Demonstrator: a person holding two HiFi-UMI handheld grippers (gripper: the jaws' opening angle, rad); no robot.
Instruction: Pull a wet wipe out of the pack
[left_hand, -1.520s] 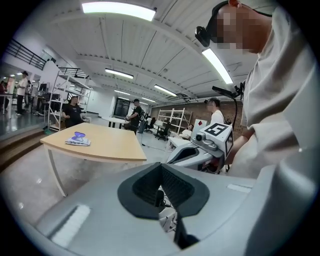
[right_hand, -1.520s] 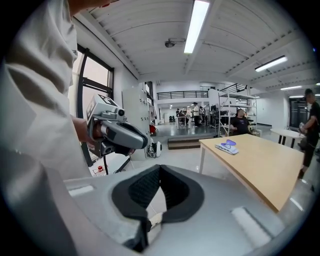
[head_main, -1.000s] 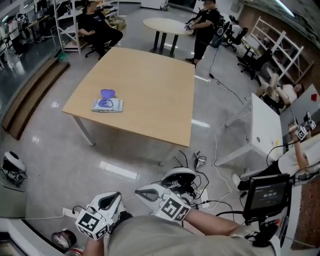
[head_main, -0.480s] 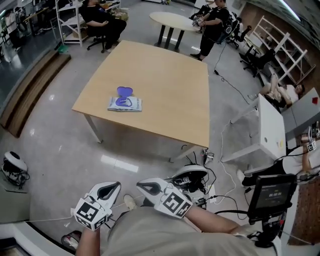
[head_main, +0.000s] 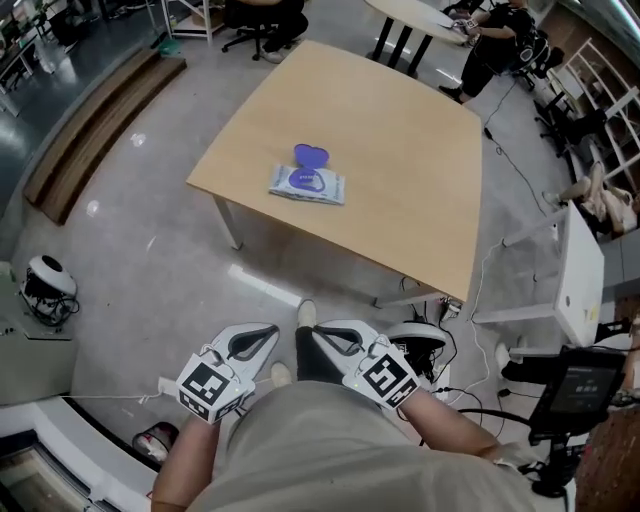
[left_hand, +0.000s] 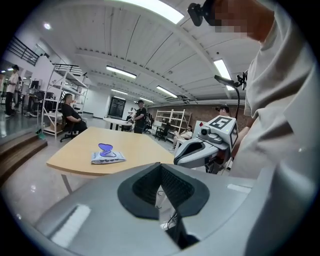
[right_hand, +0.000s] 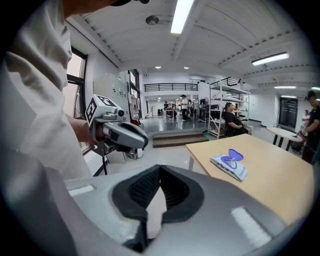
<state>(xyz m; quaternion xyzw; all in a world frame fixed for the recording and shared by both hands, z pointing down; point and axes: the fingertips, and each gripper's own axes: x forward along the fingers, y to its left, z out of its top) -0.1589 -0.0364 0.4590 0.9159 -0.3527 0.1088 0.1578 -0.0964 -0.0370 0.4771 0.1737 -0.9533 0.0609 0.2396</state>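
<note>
Because the pack (head_main: 307, 184) lies lid-up on the table (head_main: 400, 150), well apart, left gripper (head_main: 262, 336) and right gripper (head_main: 318, 336) hang by the person, jaws closed on nothing.

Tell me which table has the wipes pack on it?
The large wooden table, the nearest one: the wipes pack lies near its left edge. The round table behind it and the white table show none.

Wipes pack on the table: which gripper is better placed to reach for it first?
Right, marginally. Both grippers are shut and held at the body, off the table. The wipes pack lies almost straight ahead of the right gripper; the left gripper sits further aside.
</note>
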